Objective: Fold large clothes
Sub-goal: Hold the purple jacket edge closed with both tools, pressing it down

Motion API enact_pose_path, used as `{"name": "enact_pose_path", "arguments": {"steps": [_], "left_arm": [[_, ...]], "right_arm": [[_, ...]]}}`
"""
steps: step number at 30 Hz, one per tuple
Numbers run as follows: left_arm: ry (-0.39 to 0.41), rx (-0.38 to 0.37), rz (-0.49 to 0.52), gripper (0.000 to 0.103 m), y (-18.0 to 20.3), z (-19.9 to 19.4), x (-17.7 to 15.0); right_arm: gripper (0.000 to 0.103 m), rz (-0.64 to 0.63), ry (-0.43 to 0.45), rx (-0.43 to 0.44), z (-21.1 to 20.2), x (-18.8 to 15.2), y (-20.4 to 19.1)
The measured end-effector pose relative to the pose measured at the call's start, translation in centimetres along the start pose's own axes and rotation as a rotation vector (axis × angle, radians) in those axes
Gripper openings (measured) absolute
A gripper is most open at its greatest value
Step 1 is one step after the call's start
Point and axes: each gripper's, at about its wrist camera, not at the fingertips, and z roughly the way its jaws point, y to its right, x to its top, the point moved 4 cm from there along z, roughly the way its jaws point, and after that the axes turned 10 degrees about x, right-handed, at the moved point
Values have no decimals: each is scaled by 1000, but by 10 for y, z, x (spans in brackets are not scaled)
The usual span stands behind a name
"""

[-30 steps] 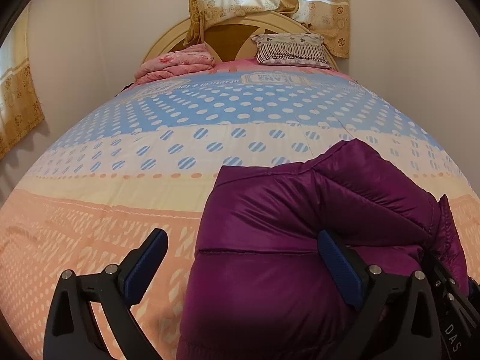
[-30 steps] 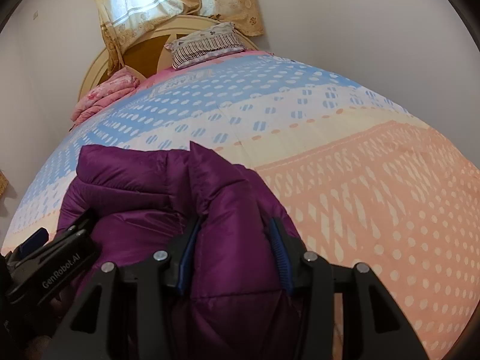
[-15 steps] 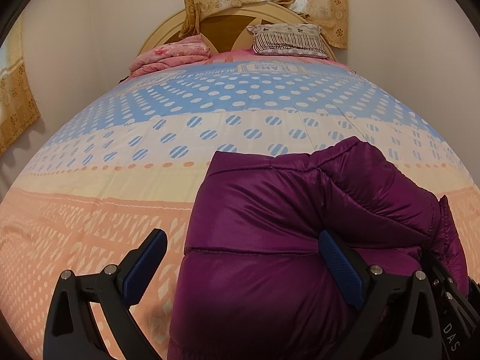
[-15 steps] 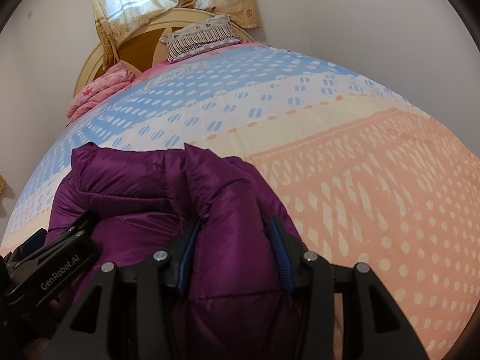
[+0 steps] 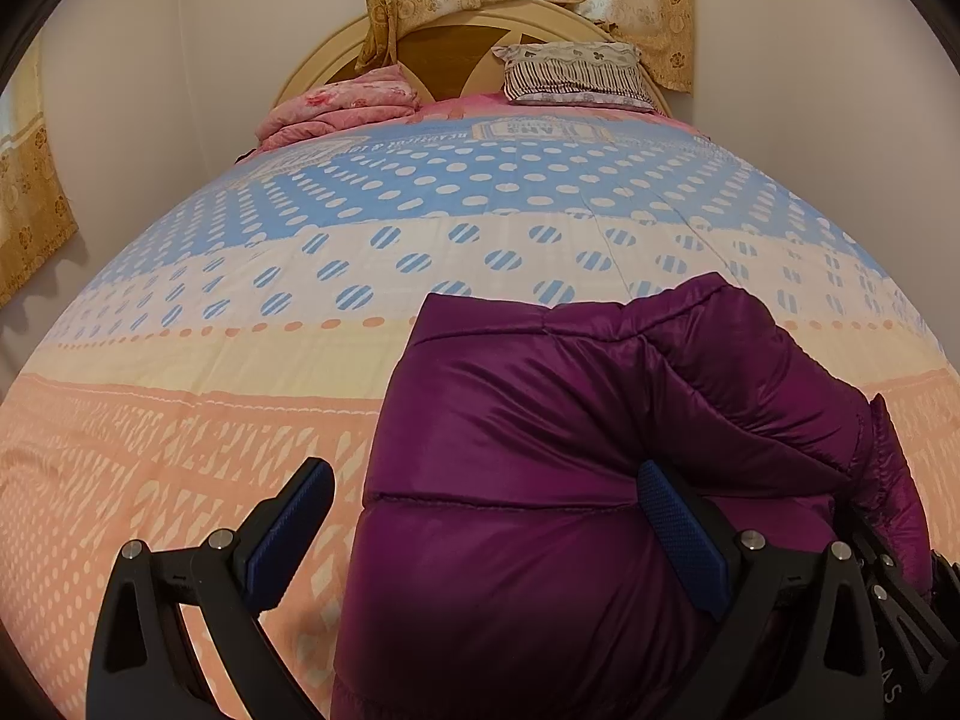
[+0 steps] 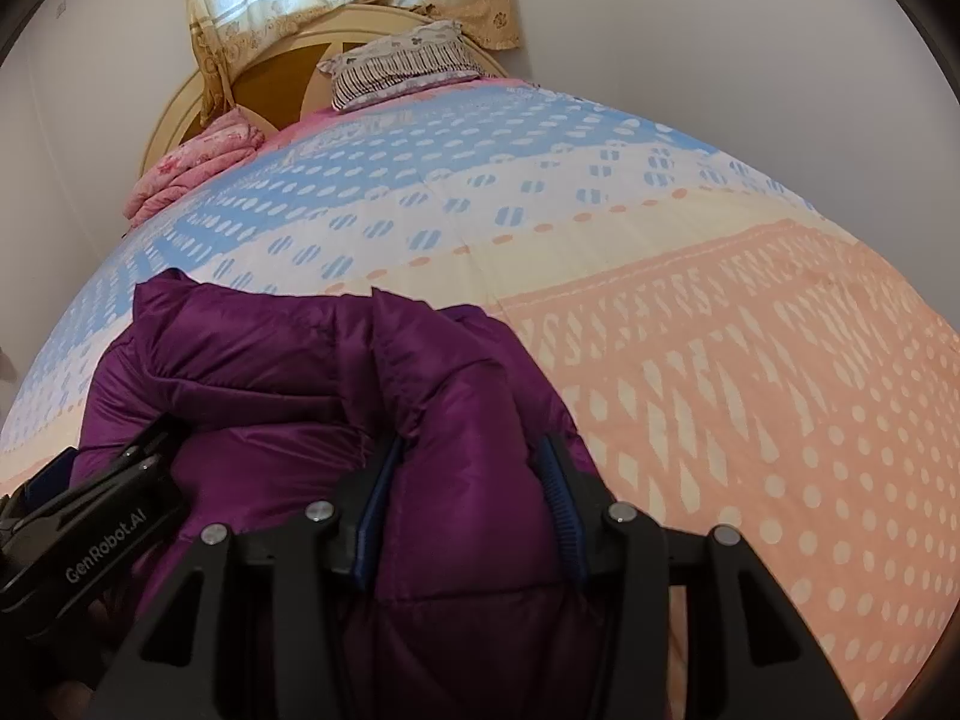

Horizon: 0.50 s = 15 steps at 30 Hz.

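On the near, peach-patterned end of the bedspread [image 5: 180, 420], lying bunched up: purple puffer jacket [image 5: 540, 420], part-folded, far from the striped pillow [image 5: 576, 72] and the folded pink blanket [image 5: 342, 102] at the headboard. Pinching a thick padded fold of that jacket between both blue pads: right gripper [image 6: 468, 498], jaws standing part-way apart only because the quilting is filling the gap. Probably gripping so much bulk because slippery, springy fabric needs a deep bite to carry a fold over without it sliding out. Hanging wide apart and gripping nothing: left gripper [image 5: 486, 528], one pad over bare bedspread beside the jacket's edge, the other pad lying against the jacket's surface, seemingly steadying or waiting to take a second hold. Pointing both tools steeply downward toward the bed, side by side and close together, each showing at the edge of the other's view. Seemingly pausing mid-fold, with the jacket not yet flat or squared.
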Motion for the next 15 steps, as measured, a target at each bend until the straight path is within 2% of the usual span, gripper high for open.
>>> {"name": "enact_pose_path", "arguments": {"steps": [15], "left_arm": [[-17,-5,10,102,5,5,-1]], "right_arm": [[50,-12,-18,-15,6,-1,1]]}}
